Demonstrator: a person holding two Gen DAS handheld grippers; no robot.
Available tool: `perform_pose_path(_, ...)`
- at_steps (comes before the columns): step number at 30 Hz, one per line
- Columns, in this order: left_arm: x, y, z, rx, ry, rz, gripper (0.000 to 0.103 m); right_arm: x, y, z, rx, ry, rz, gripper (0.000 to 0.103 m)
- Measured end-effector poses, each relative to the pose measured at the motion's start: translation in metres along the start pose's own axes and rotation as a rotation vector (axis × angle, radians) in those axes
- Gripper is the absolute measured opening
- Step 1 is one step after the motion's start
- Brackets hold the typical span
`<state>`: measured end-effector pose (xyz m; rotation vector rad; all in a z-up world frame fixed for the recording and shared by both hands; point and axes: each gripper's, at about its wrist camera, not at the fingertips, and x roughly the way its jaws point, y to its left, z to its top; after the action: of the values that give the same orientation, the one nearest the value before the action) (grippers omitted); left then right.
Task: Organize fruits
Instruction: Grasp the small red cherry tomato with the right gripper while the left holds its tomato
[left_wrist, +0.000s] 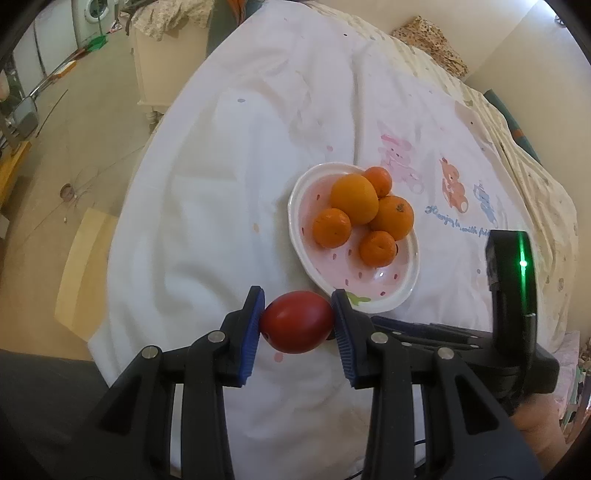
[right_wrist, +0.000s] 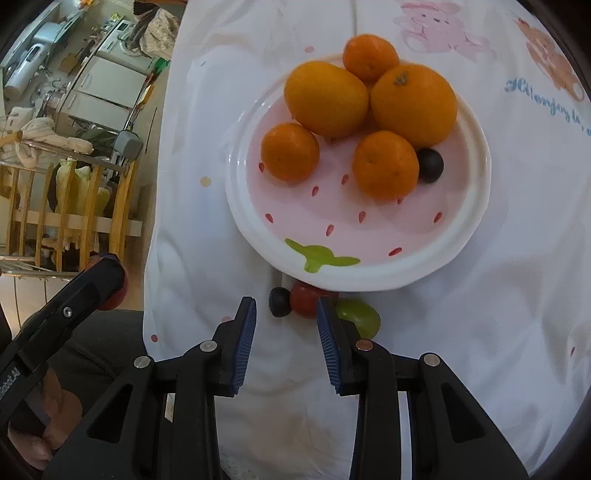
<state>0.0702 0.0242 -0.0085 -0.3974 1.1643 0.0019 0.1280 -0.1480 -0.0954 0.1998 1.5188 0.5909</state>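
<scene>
White cotton sheet, wrinkled, printed with pastel cartoon bears and blue script, covers the whole work surface. On it sits a glossy ceramic plate, strawberry-shaped: white rim, pink well, red seed dashes, green leaf mark at 6 o'clock on the rim in the right wrist view. Plate load is clustered from centre toward 12 o'clock: an oval, smooth yellow-orange fruit touching a big round orange with a stem scar, both on top of the pile; three smaller dimpled mandarins at 12, 9 and centre; a small dark, matte round grape tucked against the centre mandarin at its 3 o'clock. Left gripper: ribbed blue pads clamped on both sides of a smooth, glossy red tomato, egg-shaped, held just off the plate rim at 7 o'clock in the left wrist view. Right gripper: jaws narrow, nothing between the pads. Just beyond its fingertips, off the plate below the rim at 6 o'clock, three small loose fruits lie touching in a row: a dark grape, a red cherry tomato, a green grape partly hidden by the right finger.
</scene>
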Motion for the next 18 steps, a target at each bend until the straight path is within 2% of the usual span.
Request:
perform_pose_path(2,0.001,-0.002,0.000,0.006,0.002,0.000,0.033,0.005,-0.005,0.002,0.029,0.009,0.018,0.036)
perform_pose_path(7,0.002,-0.001,-0.001,0.005,0.003,0.012,0.033,0.013,-0.008,0.006,0.039,0.018,-0.005,0.036)
perform_pose_path(10,0.003,-0.001,-0.001,0.003,0.005,0.015,0.033,0.014,-0.004,0.007,0.016,0.023,-0.072,0.034)
perform_pose_path(18,0.004,-0.004,-0.002,0.018,0.001,0.019,0.033,0.019,0.002,0.011,-0.009,0.045,-0.148,0.034)
